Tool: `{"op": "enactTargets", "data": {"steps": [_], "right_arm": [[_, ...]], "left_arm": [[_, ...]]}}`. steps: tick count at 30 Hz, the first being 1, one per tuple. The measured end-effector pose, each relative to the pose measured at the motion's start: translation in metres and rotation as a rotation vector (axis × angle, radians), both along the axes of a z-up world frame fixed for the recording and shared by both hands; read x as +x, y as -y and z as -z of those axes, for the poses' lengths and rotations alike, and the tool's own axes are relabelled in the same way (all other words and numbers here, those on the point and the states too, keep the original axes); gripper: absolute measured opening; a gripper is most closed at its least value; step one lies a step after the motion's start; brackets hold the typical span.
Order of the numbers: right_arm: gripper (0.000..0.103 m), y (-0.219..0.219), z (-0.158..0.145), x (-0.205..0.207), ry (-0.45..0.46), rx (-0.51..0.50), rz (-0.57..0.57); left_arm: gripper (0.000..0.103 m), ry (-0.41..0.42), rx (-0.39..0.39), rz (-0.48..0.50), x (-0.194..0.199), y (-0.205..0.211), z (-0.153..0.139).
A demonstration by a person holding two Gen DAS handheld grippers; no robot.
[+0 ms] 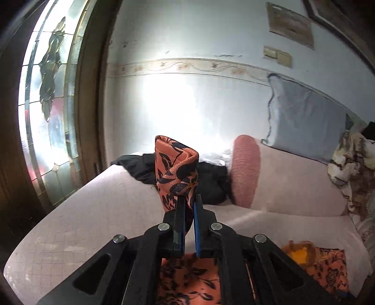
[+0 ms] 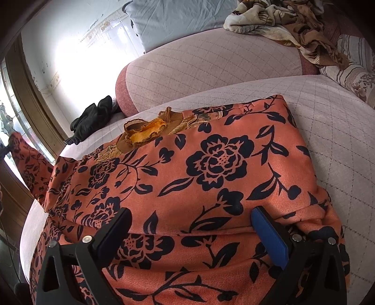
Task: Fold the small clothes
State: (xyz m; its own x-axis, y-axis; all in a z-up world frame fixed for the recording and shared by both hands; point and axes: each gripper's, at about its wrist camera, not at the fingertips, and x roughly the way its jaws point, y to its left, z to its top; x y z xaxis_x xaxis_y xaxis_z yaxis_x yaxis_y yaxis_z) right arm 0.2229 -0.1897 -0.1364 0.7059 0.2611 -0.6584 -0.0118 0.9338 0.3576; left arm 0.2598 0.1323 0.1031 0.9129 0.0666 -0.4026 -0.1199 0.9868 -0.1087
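Pinching a corner of the orange flowered garment [image 1: 175,169], the left gripper [image 1: 189,206] has its jaws clamped tight on the cloth and holds it up off the sofa seat [image 1: 93,211]. The right gripper [image 2: 191,225] has its jaws spread wide over the garment's main body [image 2: 211,164], which lies flat on the seat. Behind it lie a black cloth [image 2: 92,118], then the backrest cushion [image 2: 211,61], a grey pillow [image 1: 307,117] and a crumpled blanket [image 2: 281,21].
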Motion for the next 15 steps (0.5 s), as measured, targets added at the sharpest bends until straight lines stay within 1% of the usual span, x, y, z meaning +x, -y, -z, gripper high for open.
{"op": "enactTargets", "data": {"steps": [1,3,5,7,9,11,13,14,15], "right_arm": [[0.103,0.001,0.0,-0.001,0.002,0.008,0.001],[0.103,0.004,-0.001,-0.003,0.007,0.022,0.001],[0.103,0.007,-0.001,-0.004,0.013,0.04,0.001],[0.102,0.015,-0.002,-0.009,0.035,0.088,0.008],[0.101,0.03,-0.002,-0.016,0.069,0.177,0.03],[0.101,0.043,-0.002,-0.022,0.099,0.257,0.062],[0.101,0.048,-0.002,-0.024,0.114,0.294,0.077],[0.101,0.047,-0.003,-0.024,0.113,0.295,0.077],[0.101,0.046,-0.004,-0.024,0.111,0.294,0.076]], "left_arm": [[0.006,0.0,0.003,0.07,-0.002,0.034,-0.003],[0.006,-0.013,0.001,0.199,-0.004,0.098,0.001],[0.006,-0.06,-0.007,0.312,-0.001,0.156,0.018],[0.006,-0.127,-0.024,0.386,0.004,0.202,0.044],[0.006,-0.218,-0.039,0.451,0.015,0.238,0.072],[0.006,-0.325,-0.065,0.485,0.025,0.265,0.108],[0.006,-0.483,-0.081,0.538,0.033,0.287,0.152],[0.006,-0.555,-0.091,0.538,0.034,0.294,0.172],[0.006,-0.633,-0.119,0.554,0.034,0.296,0.19]]}}
